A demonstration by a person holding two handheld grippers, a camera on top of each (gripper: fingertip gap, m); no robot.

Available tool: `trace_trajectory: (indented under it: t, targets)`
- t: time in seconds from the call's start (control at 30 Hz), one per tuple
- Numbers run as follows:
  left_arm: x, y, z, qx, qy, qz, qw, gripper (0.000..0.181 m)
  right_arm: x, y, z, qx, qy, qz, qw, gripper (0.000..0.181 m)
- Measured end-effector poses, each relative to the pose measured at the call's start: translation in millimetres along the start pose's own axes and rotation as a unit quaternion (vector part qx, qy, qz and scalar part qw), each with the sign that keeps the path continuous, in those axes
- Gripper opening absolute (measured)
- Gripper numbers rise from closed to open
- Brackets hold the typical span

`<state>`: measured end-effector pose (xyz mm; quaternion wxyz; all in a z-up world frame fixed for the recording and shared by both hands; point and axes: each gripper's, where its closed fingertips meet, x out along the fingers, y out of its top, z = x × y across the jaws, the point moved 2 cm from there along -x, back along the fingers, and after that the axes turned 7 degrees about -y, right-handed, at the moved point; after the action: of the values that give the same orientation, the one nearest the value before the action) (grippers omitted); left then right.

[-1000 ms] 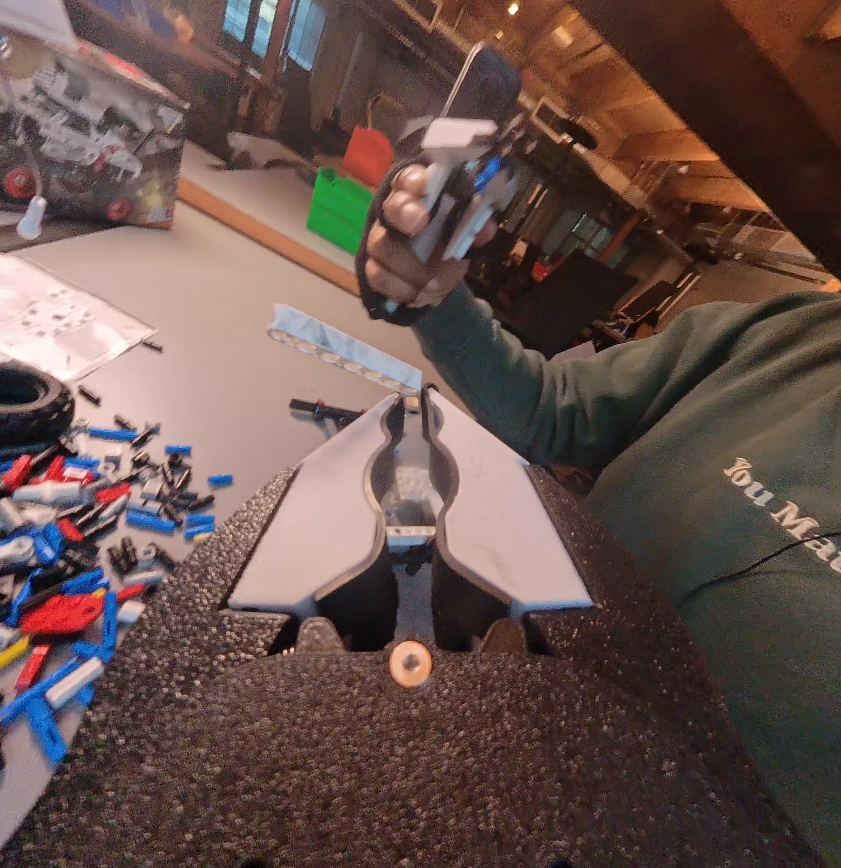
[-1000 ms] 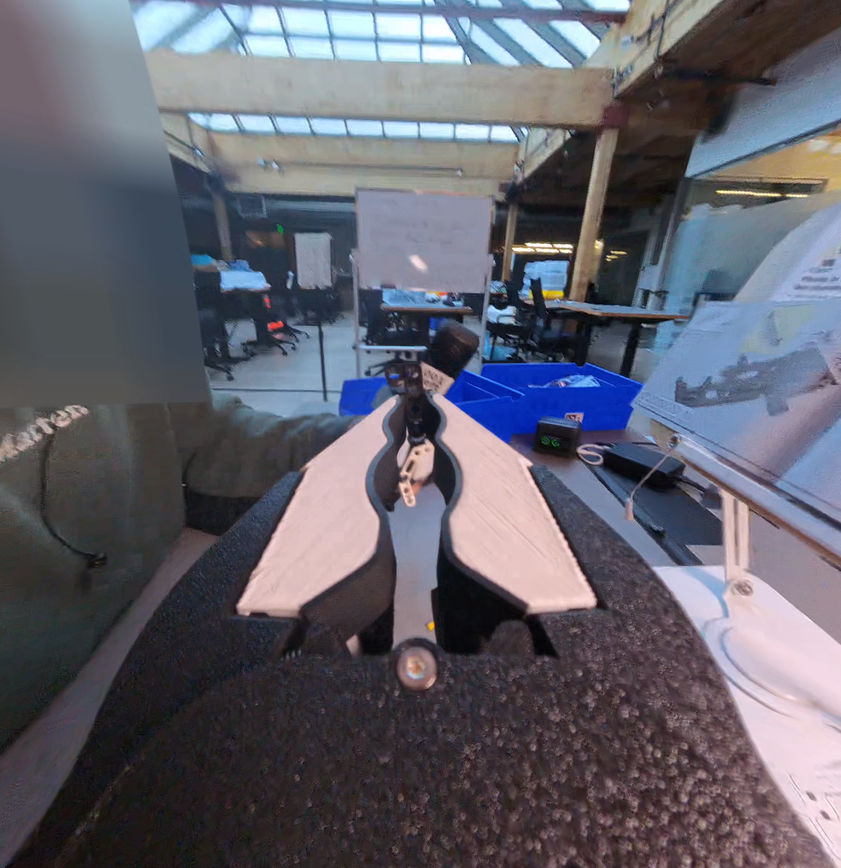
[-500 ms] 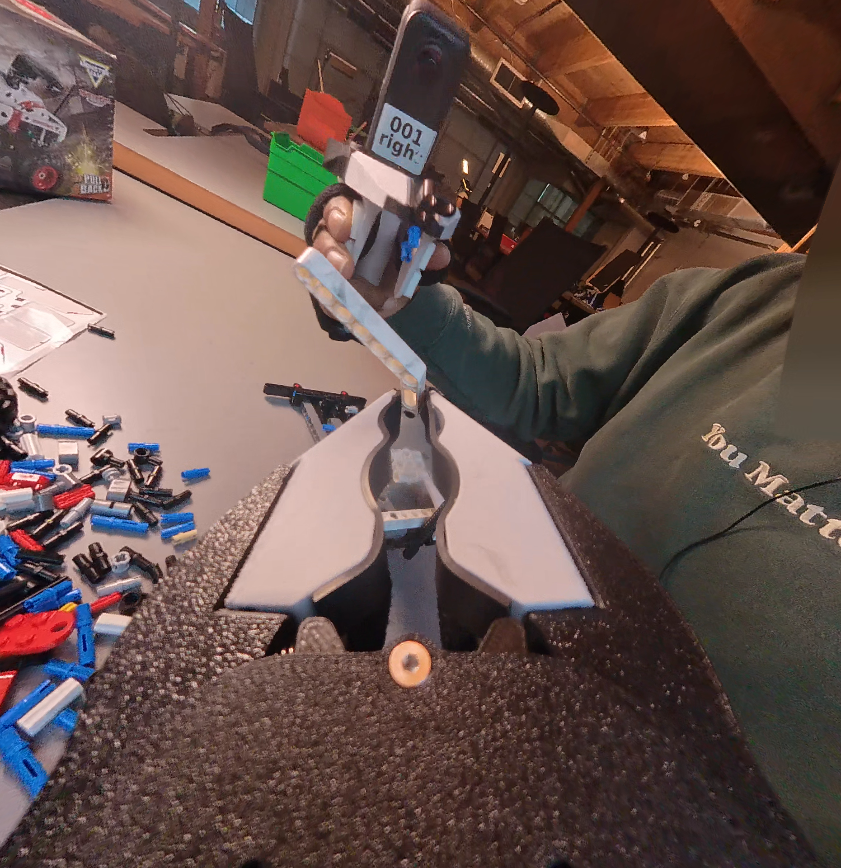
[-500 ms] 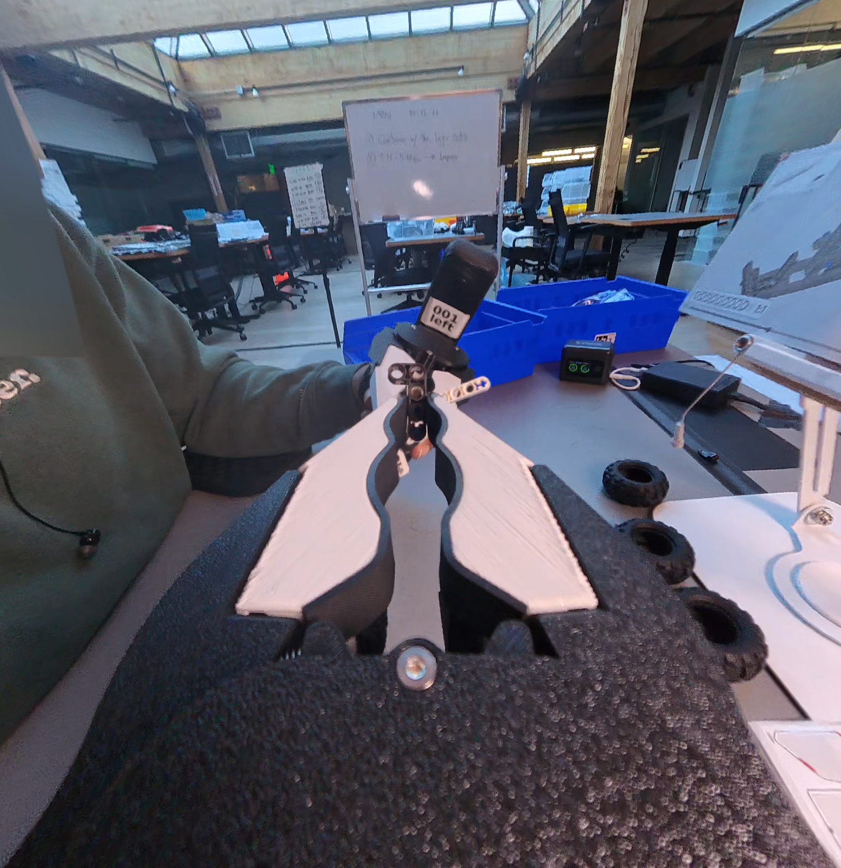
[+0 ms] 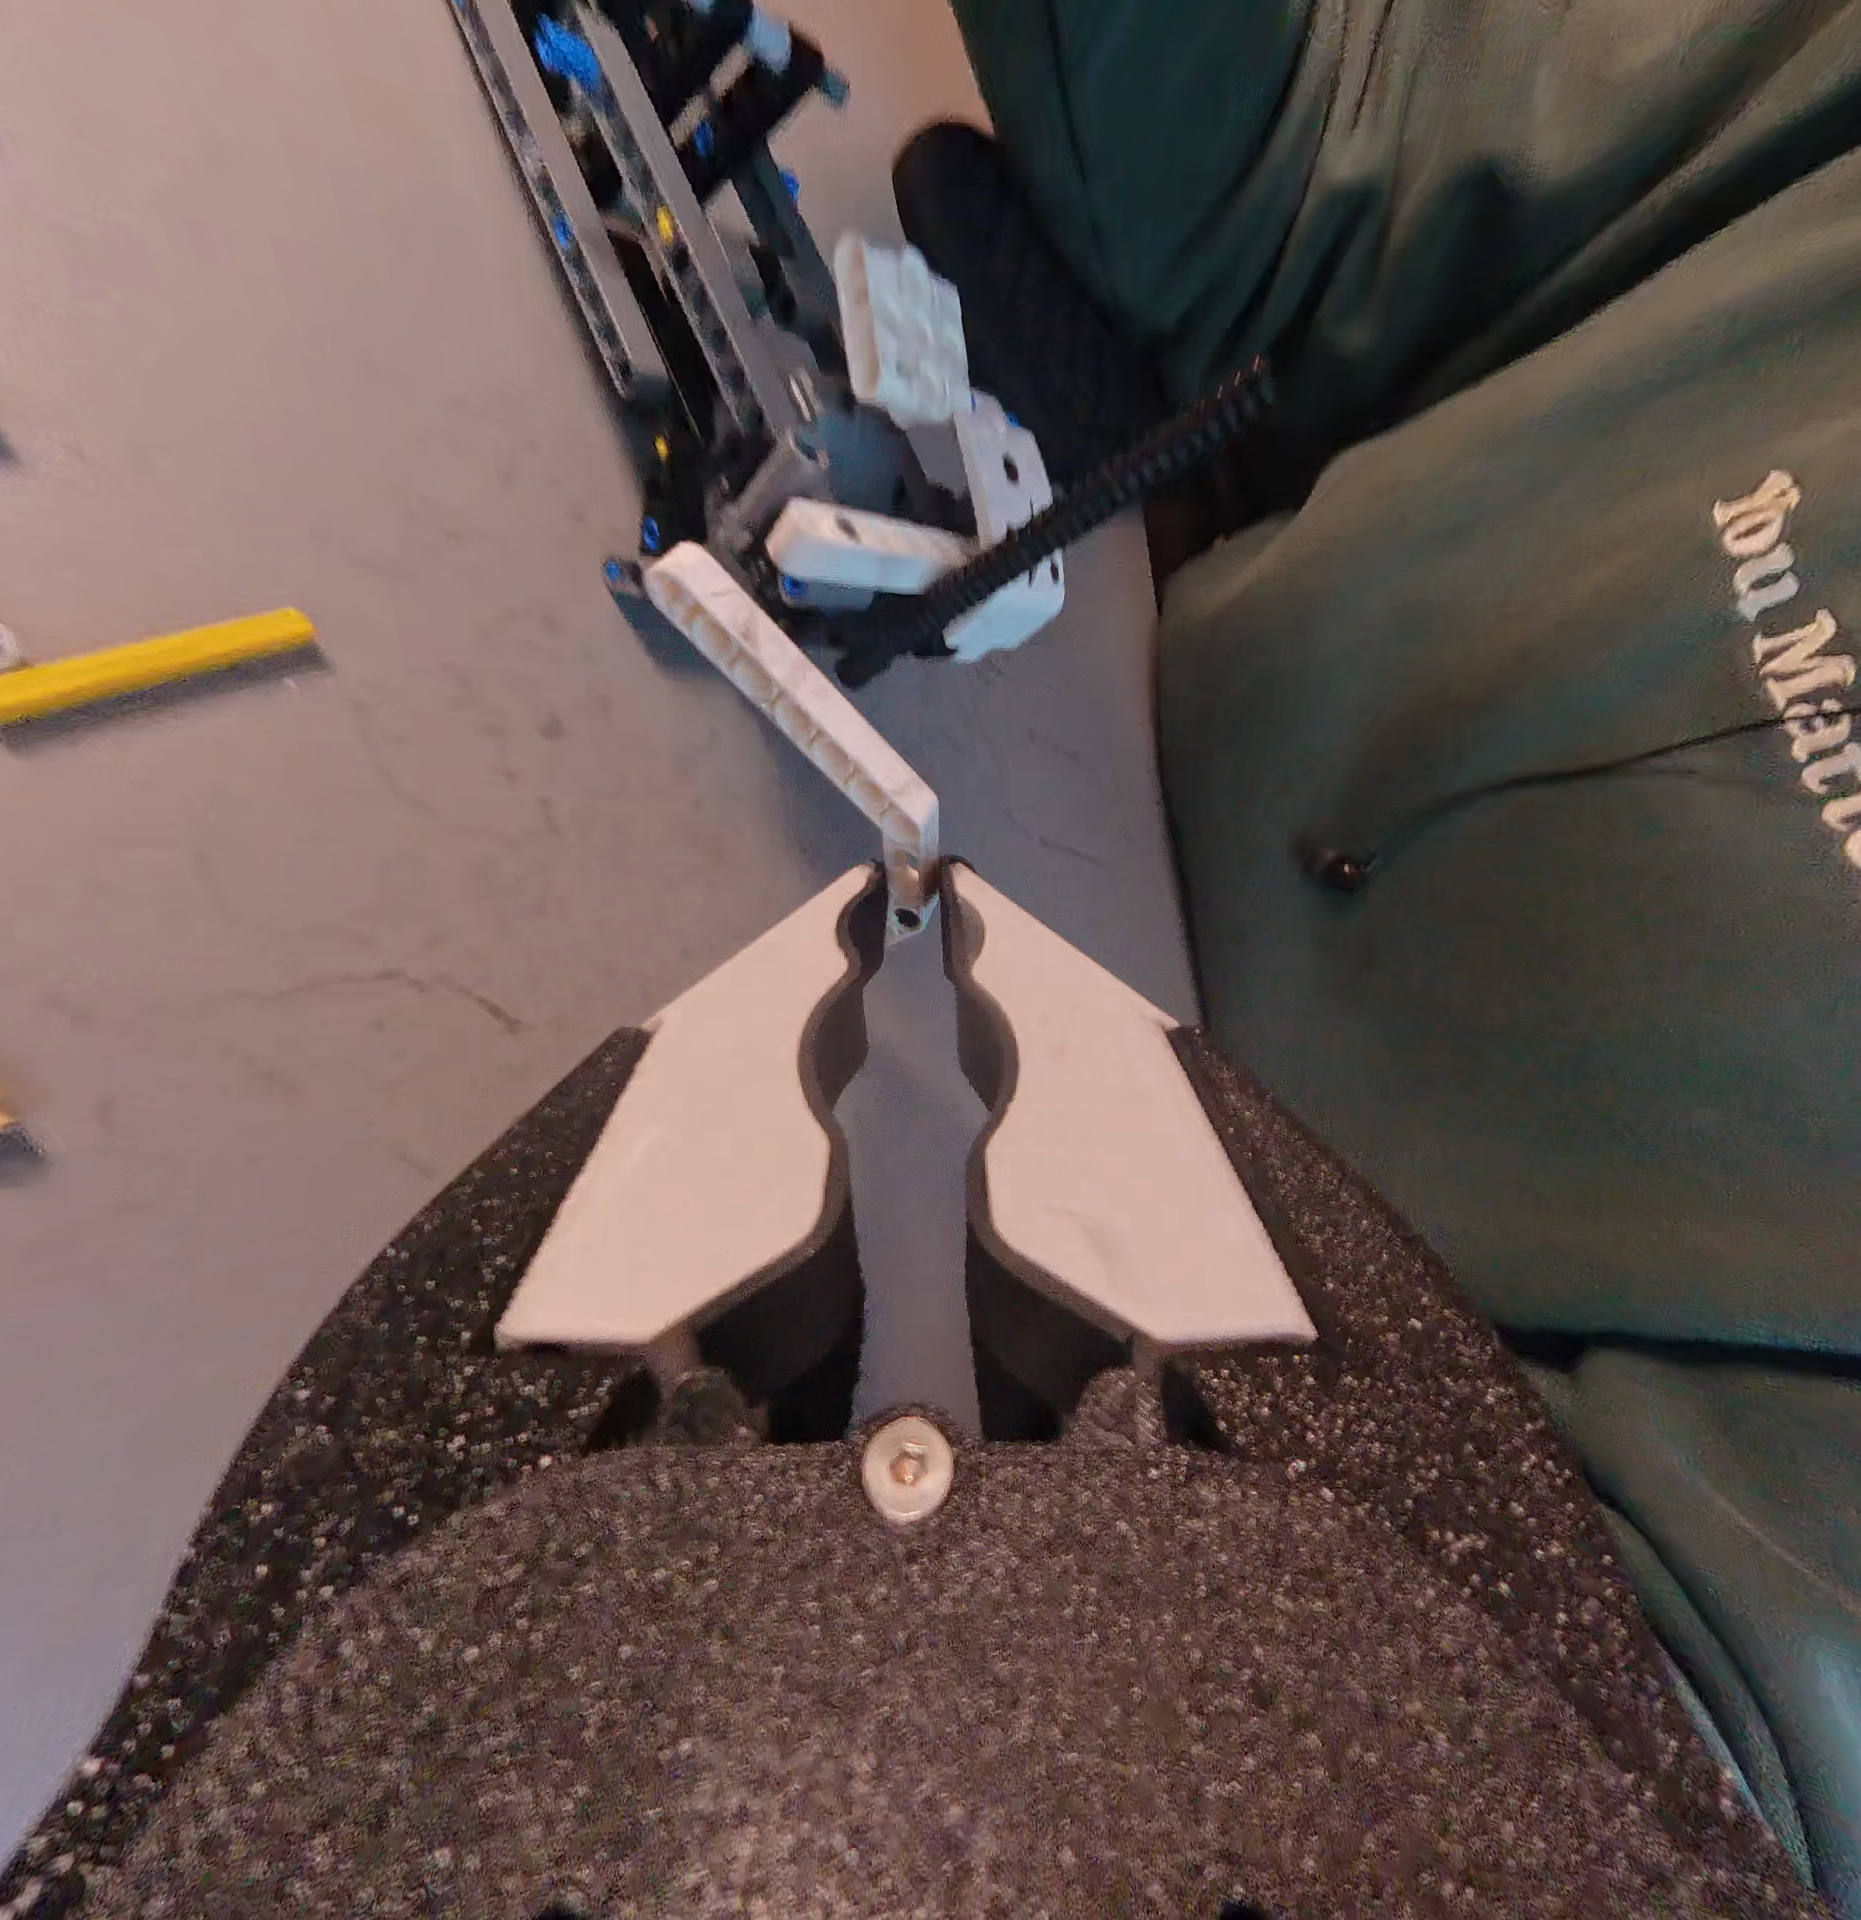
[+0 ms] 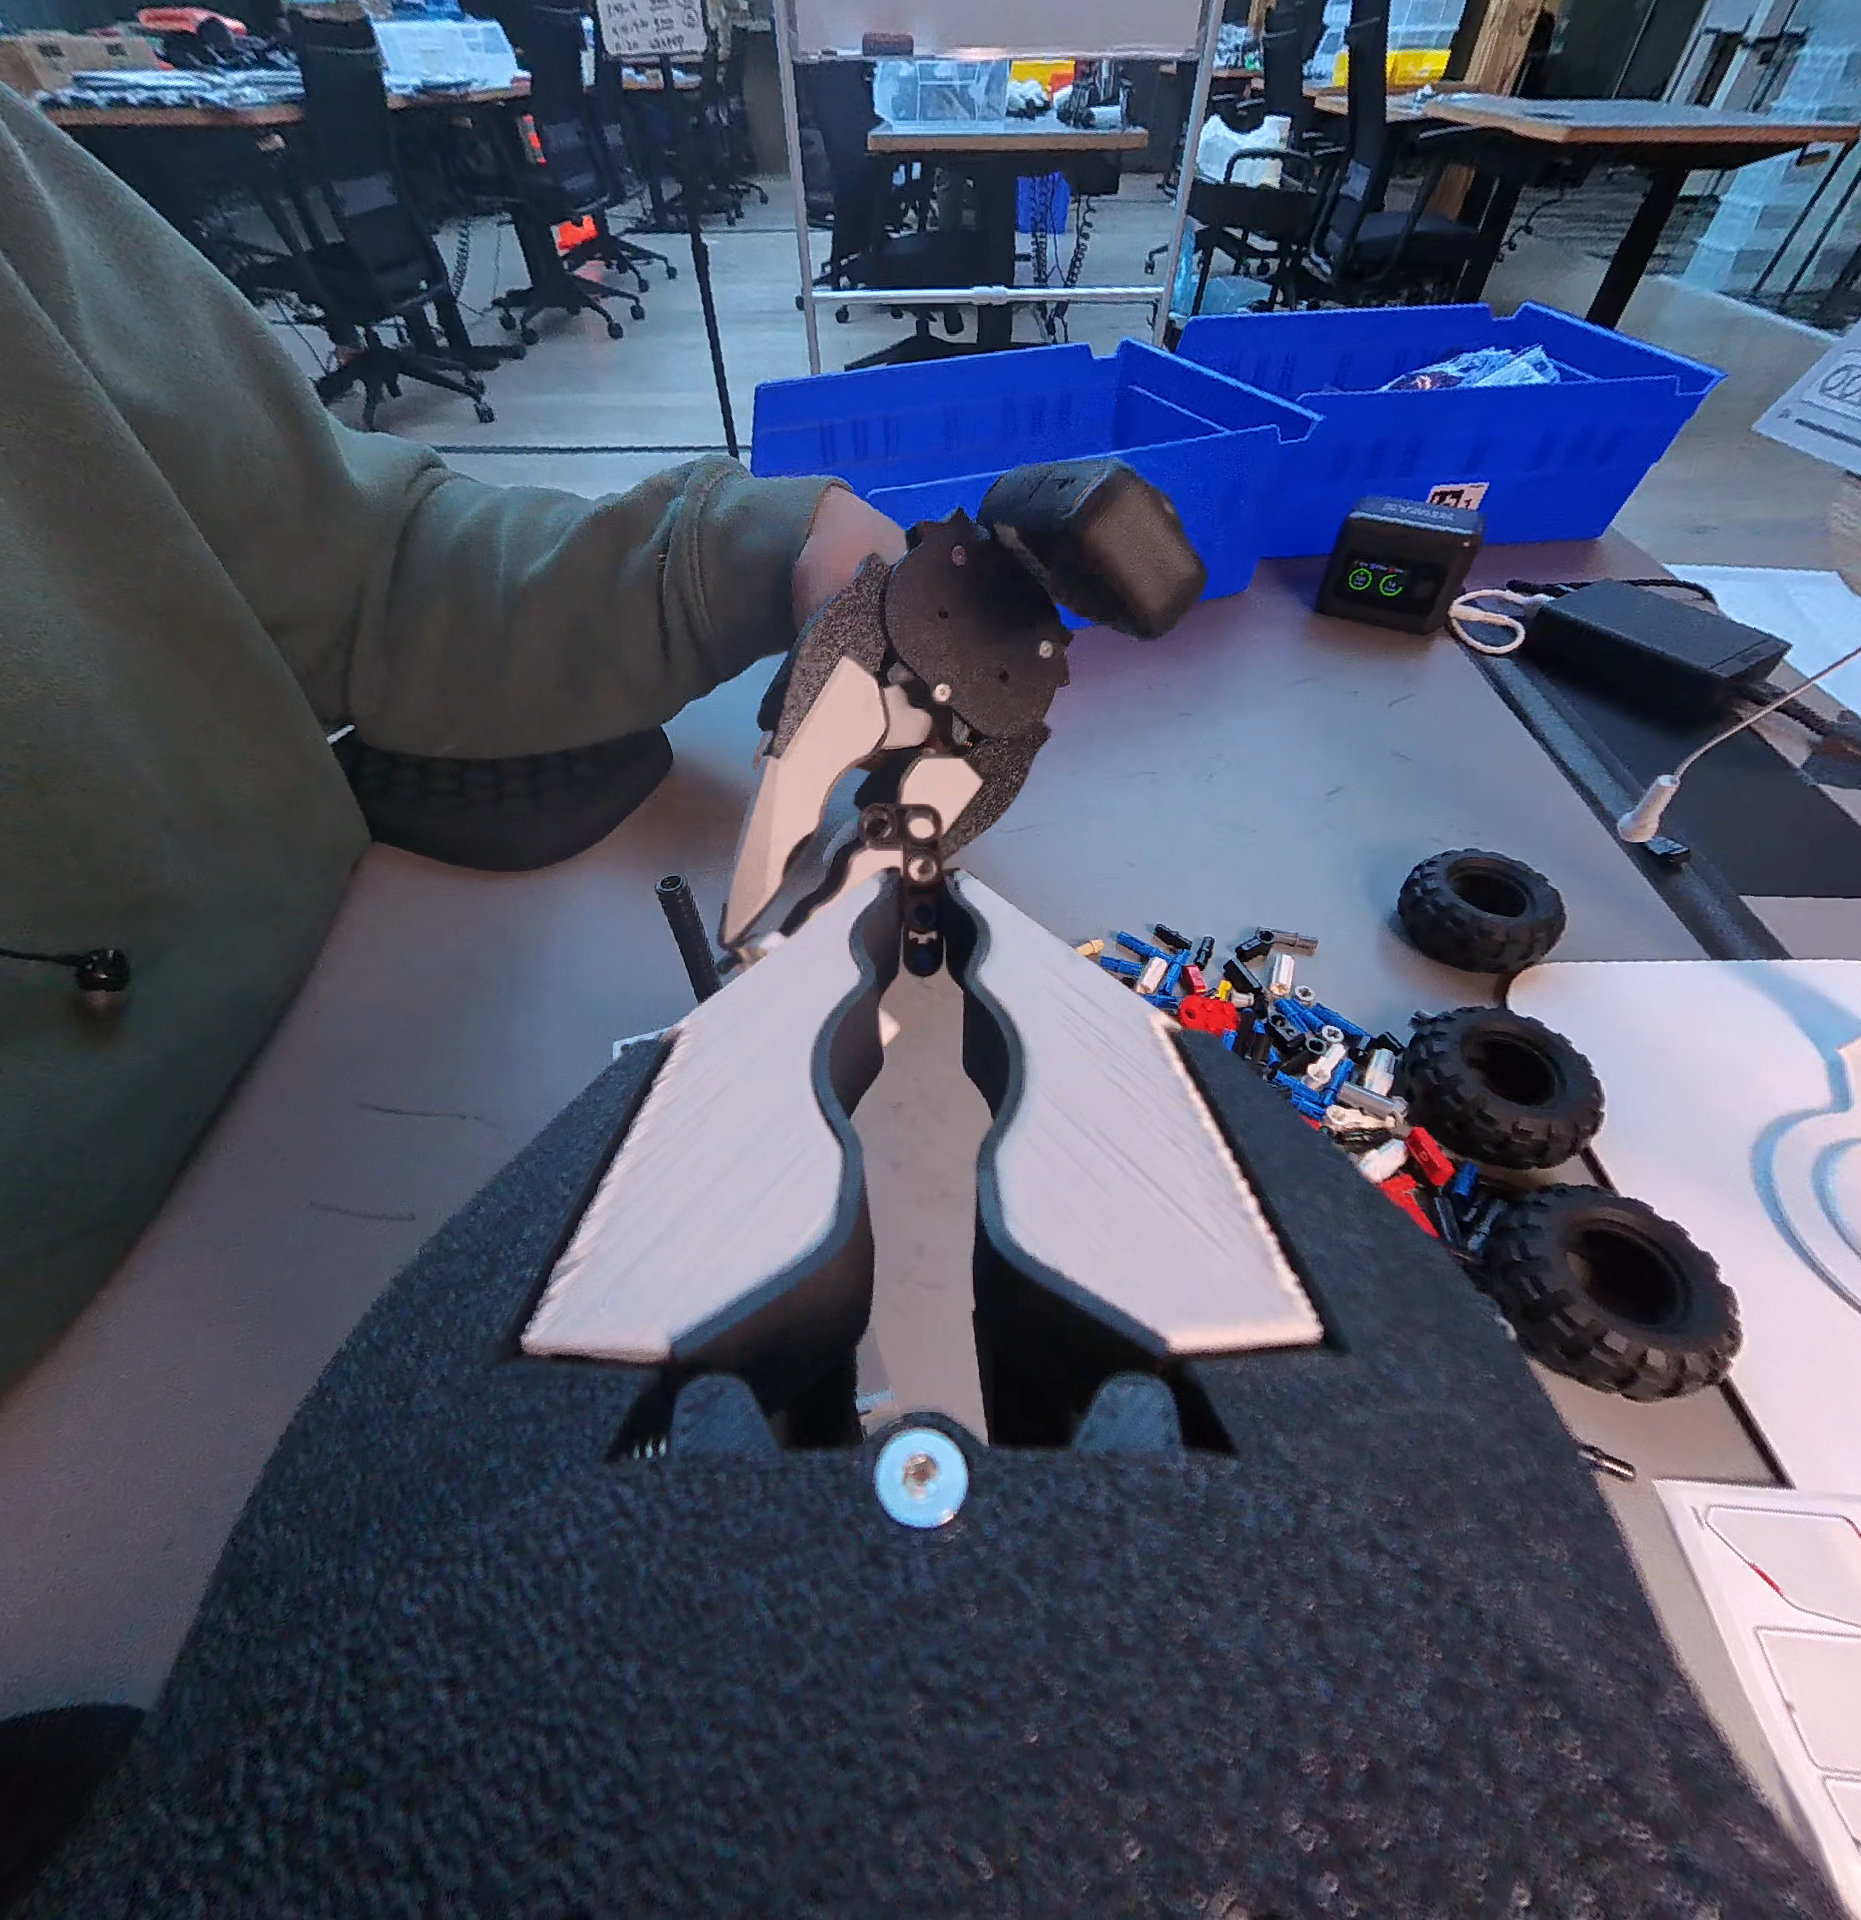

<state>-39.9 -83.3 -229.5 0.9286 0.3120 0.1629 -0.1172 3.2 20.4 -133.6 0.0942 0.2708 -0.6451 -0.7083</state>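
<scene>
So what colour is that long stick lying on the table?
Yellow. The stick shows best in the left wrist view.

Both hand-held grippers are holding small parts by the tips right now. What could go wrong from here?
1. The left hand-held gripper pinches only the short end of the white angled beam; its long arm juts out sideways and could twist loose.
2. That beam's far end is next to the partly built model and might knock it.
3. The right hand-held gripper grips the small black connector at the very tips, over the loose parts pile; if dropped, it could be hard to find.
</scene>
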Motion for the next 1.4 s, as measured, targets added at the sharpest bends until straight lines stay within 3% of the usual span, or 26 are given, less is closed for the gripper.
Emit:
trace_trajectory:
  t: [0.07, 0.13, 0.27, 0.37, 0.53, 0.73, 0.97, 1.13, 1.2, 1.23, 1.3, 1.4]
  targets:
    - [7, -13, 0, -0.010, -0.002, -0.041, 0.999, 0.026, 1, 0, -1, 0.006, 0.006, 0.000, 1.000, 0.006]
    - [4, -10, -4, 0.001, 0.018, -0.036, 0.999, 0.037, 2, 0, -3, 0.010, 0.013, 0.004, 1.000, 0.006]
    - [-24, 42, -2, 0.075, 0.080, 0.104, 0.988, 0.037, 2, 11, -10, 0.033, 0.040, 0.039, 0.998, 0.006]
    - [-41, 92, 24, 0.159, 0.086, 0.248, 0.952, 0.034, -1, 26, -13, 0.084, 0.074, 0.095, 0.989, 0.006]
    - [-39, 123, 58, 0.230, 0.085, 0.331, 0.911, 0.027, -12, 54, -6, 0.189, 0.121, 0.208, 0.952, 0.006]
    - [-43, 134, 70, 0.246, 0.104, 0.368, 0.891, 0.016, -5, 50, -3, 0.198, 0.111, 0.201, 0.953, 0.006]
    - [-45, 135, 63, 0.245, 0.147, 0.366, 0.886, 0.004, -1, 48, 0, 0.198, 0.098, 0.201, 0.954, 0.006]
    - [-46, 134, 56, 0.237, 0.165, 0.362, 0.886, 0.002, 0, 44, 4, 0.137, 0.050, 0.193, 0.970, 0.005]
    - [-51, 132, 51, 0.241, 0.177, 0.360, 0.884, 0.002, -19, 51, 15, 0.144, 0.040, 0.240, 0.959, 0.005]
    - [-64, 127, 43, 0.235, 0.202, 0.368, 0.877, 0.001, -49, 62, 31, 0.171, 0.032, 0.297, 0.939, 0.005]
    - [-91, 117, 32, 0.218, 0.226, 0.385, 0.868, 0.002, -81, 57, 47, 0.122, -0.041, 0.271, 0.954, 0.005]
    - [-93, 108, -16, 0.188, 0.333, 0.317, 0.868, 0.003, -72, 49, 49, 0.107, -0.075, 0.213, 0.968, 0.005]
